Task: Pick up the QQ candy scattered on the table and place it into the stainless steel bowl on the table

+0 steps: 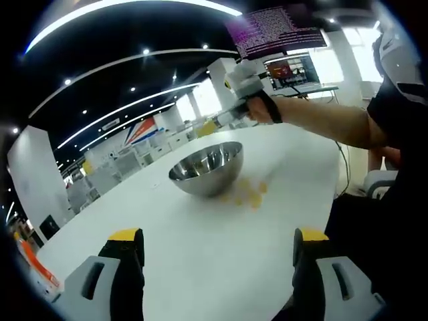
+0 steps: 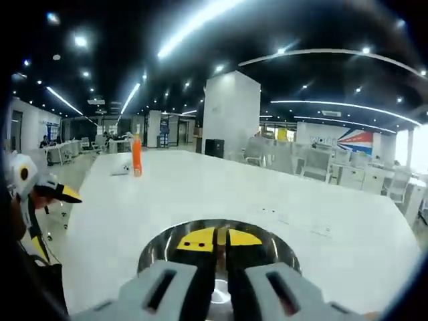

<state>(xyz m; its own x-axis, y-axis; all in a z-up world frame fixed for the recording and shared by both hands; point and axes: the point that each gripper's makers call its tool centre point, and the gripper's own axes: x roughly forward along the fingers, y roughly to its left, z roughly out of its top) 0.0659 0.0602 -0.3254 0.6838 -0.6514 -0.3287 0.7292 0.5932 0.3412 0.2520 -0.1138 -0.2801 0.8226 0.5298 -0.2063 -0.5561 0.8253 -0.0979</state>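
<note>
A broad white table (image 1: 200,254) runs through a large office lit by curved ceiling strips. At centre frame in the left gripper view sits the stainless steel bowl (image 1: 206,168), with yellow QQ candy (image 1: 253,196) scattered just right of it. The left claw (image 1: 217,254) stands spread wide. The right claw (image 2: 218,239) is pressed together above the bowl; whether it pinches candy, I cannot tell. An orange bottle (image 2: 136,156) stands at left.
</note>
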